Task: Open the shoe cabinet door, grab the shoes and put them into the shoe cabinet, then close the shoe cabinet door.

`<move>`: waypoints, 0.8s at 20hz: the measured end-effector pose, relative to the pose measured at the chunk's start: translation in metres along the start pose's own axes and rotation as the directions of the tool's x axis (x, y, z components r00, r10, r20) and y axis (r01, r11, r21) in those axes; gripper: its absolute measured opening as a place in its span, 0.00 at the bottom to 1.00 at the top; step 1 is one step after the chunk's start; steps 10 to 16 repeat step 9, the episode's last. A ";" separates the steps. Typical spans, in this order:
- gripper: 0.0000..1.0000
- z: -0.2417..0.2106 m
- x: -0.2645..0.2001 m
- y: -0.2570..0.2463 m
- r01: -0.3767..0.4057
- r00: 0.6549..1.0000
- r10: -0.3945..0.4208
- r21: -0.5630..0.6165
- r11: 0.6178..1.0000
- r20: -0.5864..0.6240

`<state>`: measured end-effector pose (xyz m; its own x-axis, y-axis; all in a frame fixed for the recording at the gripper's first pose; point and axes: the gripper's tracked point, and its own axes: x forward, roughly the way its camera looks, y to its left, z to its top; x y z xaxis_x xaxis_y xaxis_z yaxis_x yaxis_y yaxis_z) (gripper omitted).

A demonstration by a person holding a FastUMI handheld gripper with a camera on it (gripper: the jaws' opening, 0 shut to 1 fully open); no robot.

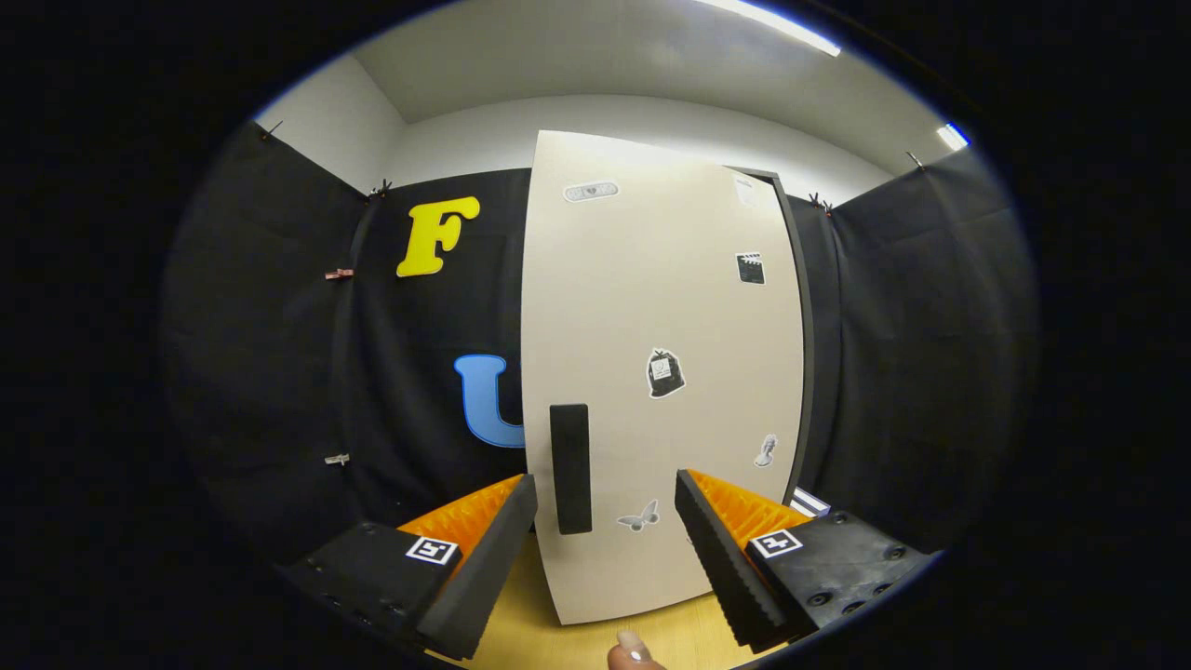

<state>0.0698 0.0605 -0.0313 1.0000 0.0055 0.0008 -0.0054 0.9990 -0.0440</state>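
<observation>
One shoe cabinet door [651, 372], pale and flat, standing upright just ahead of the gripper [605, 540] on a wooden worktop [595, 642], black cloth wall behind. Looks shut or nearly so, dark cabinet edge [798, 354] showing along its right side. Gripper spread wide, holding nothing, fingers apart on either side of the door's lower part. Dark vertical handle [570, 468] near the door's left edge, between the fingers and closer to the left one. Probably a stiff, light panel swinging on hinges at the right; smooth face likely slippery, so best taken by the handle, fingers closing across it. Several stickers [665, 372] scattered over the door, too small to read; no brand legible. Fingertip [635, 651] of a person at the near edge. Square markers on the gripper body.
</observation>
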 end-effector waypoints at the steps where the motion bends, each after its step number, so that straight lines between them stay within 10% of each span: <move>1: 0.98 -0.002 0.001 0.000 0.002 1.000 -0.002 0.000 1.000 -0.005; 16: 0.98 -0.008 0.000 -0.002 0.033 0.999 -0.033 0.006 0.999 -0.008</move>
